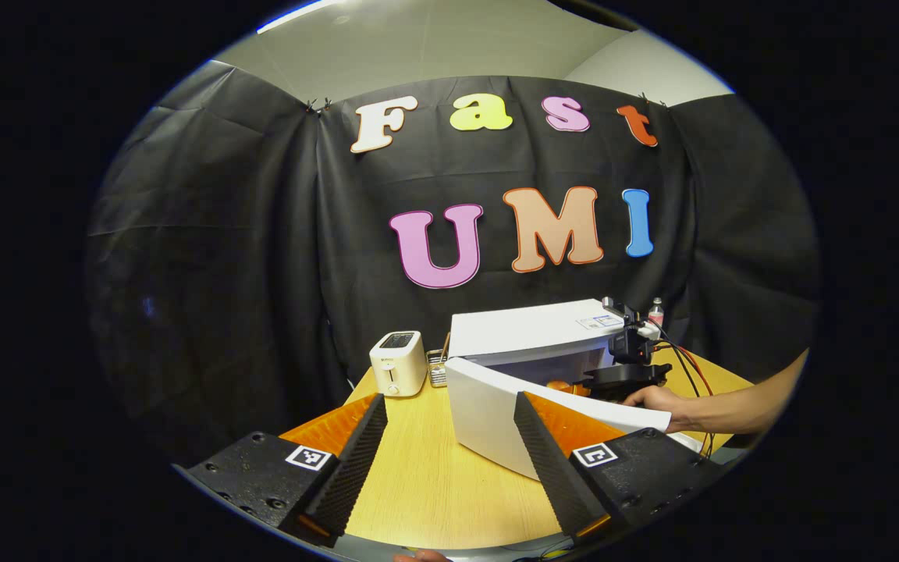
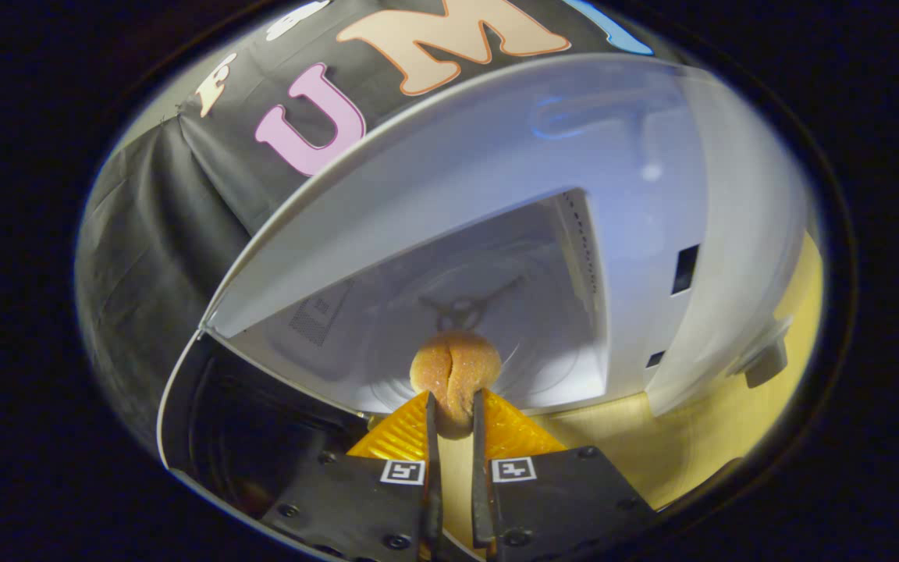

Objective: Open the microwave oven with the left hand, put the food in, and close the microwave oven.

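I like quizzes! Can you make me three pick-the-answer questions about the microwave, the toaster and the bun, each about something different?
1. Where does the toaster stand?
A. On top of the microwave
B. On the table, beside the microwave
C. Inside the microwave

2. What colour is the microwave?
A. White
B. Red
C. Green

3. What is the right gripper doing?
A. Hanging open with nothing in it
B. Pressing the toaster lever
C. Pinching the bun

Answers:
1. B: in the left gripper view the toaster stands on the wooden table, next to the microwave.
2. A: its top and its open door are white.
3. C: in the right gripper view both fingers squeeze the bun in front of the open microwave; the left gripper is open.
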Motion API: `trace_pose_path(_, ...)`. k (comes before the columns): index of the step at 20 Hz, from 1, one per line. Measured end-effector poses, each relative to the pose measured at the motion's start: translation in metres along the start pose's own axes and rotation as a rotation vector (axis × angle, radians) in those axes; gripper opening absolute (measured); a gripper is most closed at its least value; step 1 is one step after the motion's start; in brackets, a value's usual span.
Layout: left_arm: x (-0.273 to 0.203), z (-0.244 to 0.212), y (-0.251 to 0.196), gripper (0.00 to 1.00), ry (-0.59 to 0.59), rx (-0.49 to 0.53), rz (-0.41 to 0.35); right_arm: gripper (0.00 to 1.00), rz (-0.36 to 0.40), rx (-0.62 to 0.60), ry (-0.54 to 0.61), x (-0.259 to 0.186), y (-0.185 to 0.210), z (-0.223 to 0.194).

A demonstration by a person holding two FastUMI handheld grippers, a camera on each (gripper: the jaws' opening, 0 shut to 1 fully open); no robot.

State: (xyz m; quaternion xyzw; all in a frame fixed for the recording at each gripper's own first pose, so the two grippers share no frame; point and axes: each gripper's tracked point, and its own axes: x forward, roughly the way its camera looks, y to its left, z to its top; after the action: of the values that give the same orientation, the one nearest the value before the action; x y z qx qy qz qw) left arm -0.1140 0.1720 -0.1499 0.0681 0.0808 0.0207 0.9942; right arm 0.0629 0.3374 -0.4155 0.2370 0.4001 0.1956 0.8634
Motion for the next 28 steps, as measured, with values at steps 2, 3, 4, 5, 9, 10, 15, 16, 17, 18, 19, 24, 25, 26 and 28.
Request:
trace_pose_path(2, 0.0, -0.002, 0.004, 0.96, 0.006, 0.002, 0.009, 0.09, -0.004, 0.02, -0.033, 0.005, 0.004, 0.004)
trace_pose_path(3, 0.0, -0.003, 0.005, 0.96, 0.011, 0.002, 0.012, 0.17, -0.014, 0.025, -0.044, 0.009, 0.005, 0.003)
trace_pose_path(4, 0.0, -0.004, 0.006, 0.96, 0.015, 0.004, 0.015, 0.09, -0.02, 0.007, -0.052, 0.015, 0.007, 0.002)
trace_pose_path(5, 0.0, -0.005, 0.007, 0.96, 0.018, 0.009, 0.019, 0.09, -0.023, -0.02, -0.051, 0.022, 0.009, 0.001)
trace_pose_path(9, -0.004, -0.006, 0.019, 0.96, 0.023, 0.02, 0.045, 0.19, 0.025, -0.033, -0.051, 0.036, 0.032, 0.005)
trace_pose_path(10, -0.004, -0.007, 0.021, 0.96, 0.023, 0.021, 0.052, 0.24, 0.019, -0.024, -0.061, 0.038, 0.033, 0.008)
trace_pose_path(15, -0.001, -0.01, 0.025, 0.96, 0.035, 0.014, 0.073, 0.24, -0.032, -0.067, -0.102, 0.046, 0.018, 0.013)
trace_pose_path(16, 0.0, -0.011, 0.023, 0.96, 0.038, 0.013, 0.071, 0.31, -0.045, -0.079, -0.103, 0.052, 0.014, 0.012)
trace_pose_path(17, 0.001, -0.01, 0.021, 0.96, 0.038, 0.015, 0.067, 0.34, -0.035, -0.087, -0.108, 0.047, 0.016, 0.013)
trace_pose_path(18, 0.001, -0.009, 0.019, 0.96, 0.036, 0.018, 0.063, 0.51, -0.047, -0.095, -0.119, 0.047, 0.015, 0.014)
trace_pose_path(19, 0.001, -0.008, 0.017, 0.96, 0.036, 0.022, 0.059, 0.67, -0.051, -0.1, -0.134, 0.046, 0.015, 0.016)
trace_pose_path(24, 0.0, -0.008, 0.014, 0.98, 0.031, 0.025, 0.051, 0.94, -0.064, -0.124, -0.144, 0.039, 0.013, 0.017)
trace_pose_path(25, 0.0, -0.007, 0.011, 1.0, 0.032, 0.02, 0.049, 0.94, -0.068, -0.138, -0.142, 0.036, 0.011, 0.016)
trace_pose_path(26, 0.0, -0.008, 0.01, 0.98, 0.032, 0.017, 0.045, 0.94, -0.072, -0.159, -0.142, 0.033, 0.01, 0.015)
trace_pose_path(28, 0.0, -0.008, 0.005, 0.98, 0.028, 0.011, 0.036, 0.94, -0.063, -0.187, -0.145, 0.025, 0.011, 0.014)
